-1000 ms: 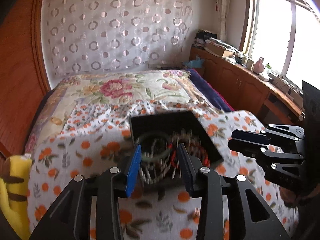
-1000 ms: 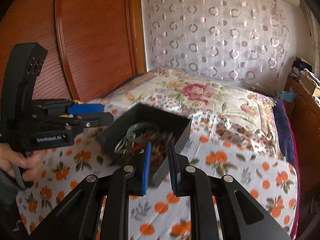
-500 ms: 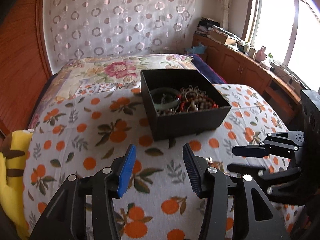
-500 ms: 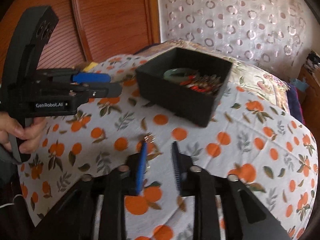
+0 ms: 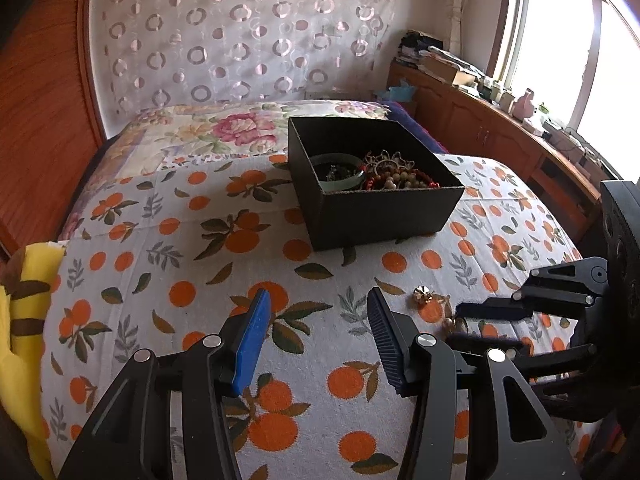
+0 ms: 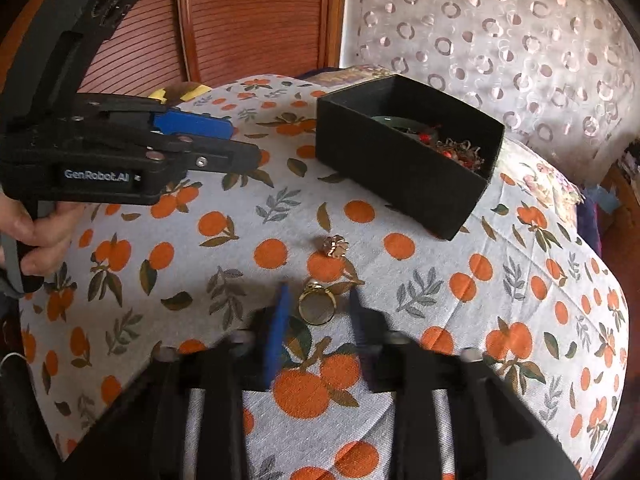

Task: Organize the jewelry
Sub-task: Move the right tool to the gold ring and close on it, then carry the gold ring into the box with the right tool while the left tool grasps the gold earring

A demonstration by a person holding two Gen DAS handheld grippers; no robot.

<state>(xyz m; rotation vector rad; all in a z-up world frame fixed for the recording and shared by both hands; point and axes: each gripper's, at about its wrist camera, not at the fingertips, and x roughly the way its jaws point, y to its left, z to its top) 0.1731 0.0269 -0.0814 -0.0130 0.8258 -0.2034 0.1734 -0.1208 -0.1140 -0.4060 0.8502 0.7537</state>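
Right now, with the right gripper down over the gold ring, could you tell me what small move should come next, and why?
Probably close the right gripper on the gold ring. The ring lies on the orange-print cloth between its fingers, which have just been closing but seem not yet to press it. The black box, where the other jewelry sits, is its likely destination.

Gold ring [image 6: 317,307] flat on cloth, flower earring [image 6: 334,245] near.

The box [image 5: 380,216] is black. The bedcover [image 5: 168,280] is pale grey, printed with oranges and olive leaves. The ring [image 6: 317,307] and flower charm [image 6: 334,245] are gold. The curtain [image 5: 240,32] is sheer white with pink circles. The quilt [image 5: 224,128] has pink roses.
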